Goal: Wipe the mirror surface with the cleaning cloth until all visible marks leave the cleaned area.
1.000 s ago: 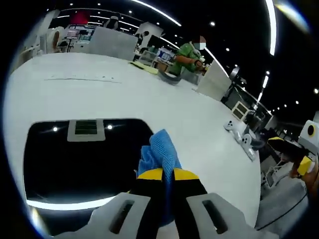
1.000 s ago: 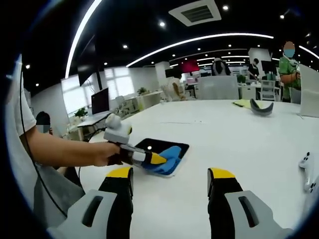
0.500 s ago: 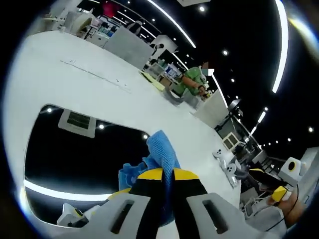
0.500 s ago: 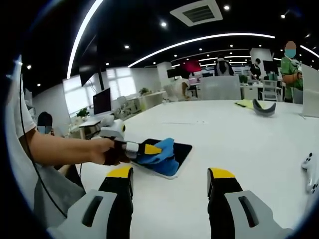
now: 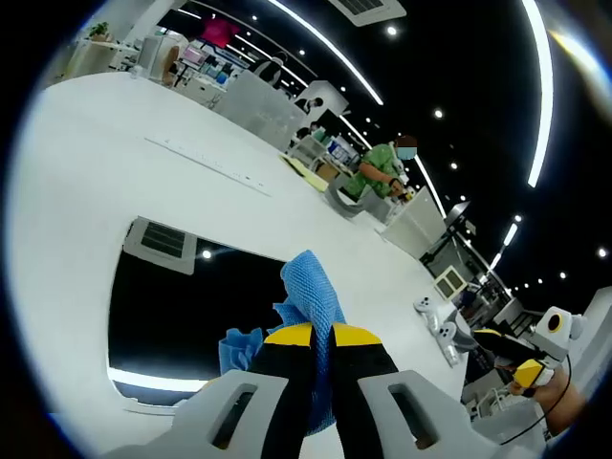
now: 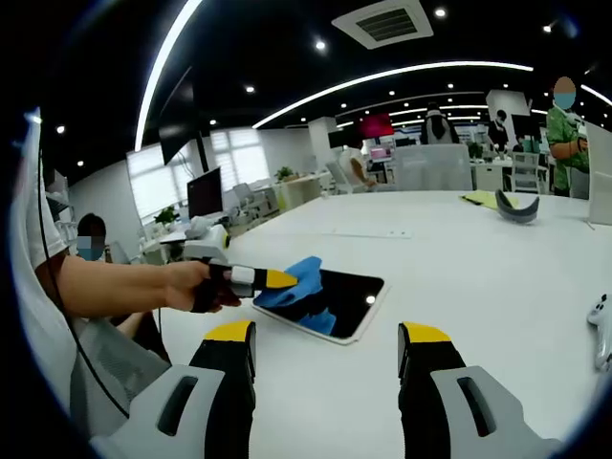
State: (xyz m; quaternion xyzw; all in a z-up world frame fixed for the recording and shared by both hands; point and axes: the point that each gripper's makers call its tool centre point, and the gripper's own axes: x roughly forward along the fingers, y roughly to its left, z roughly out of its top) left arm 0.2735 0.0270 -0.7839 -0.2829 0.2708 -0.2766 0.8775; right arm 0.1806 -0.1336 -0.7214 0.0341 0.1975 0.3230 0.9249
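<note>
Left gripper view. The left hand-held gripper [image 5: 320, 368] is clamped on the cloth [image 5: 308, 296], jaws nearly together with the blue fabric pinched between them. The cloth rises past the jaw tips and a second fold hangs to the left of them, over the mirror [image 5: 182, 306]. The mirror lies flat on the white surface [image 5: 86, 163], directly ahead of and below the tips. Its dark face reflects ceiling lights and a vent. No marks can be made out on it. Whether the cloth presses on the glass cannot be told here.

Right gripper view. The right hand-held gripper [image 6: 325, 359] stands wide and holds nothing, near the mirror [image 6: 339, 301] on its near side. The left hand-held gripper [image 6: 251, 279] reaches in from the mirror's left end and sets the cloth [image 6: 295, 282] on that end. The mirror's long axis runs away from those tips toward the far right corner.

Judgement: the left hand-held gripper is much the nearer. The coming stroke should run along the long axis across the uncovered glass.
</note>
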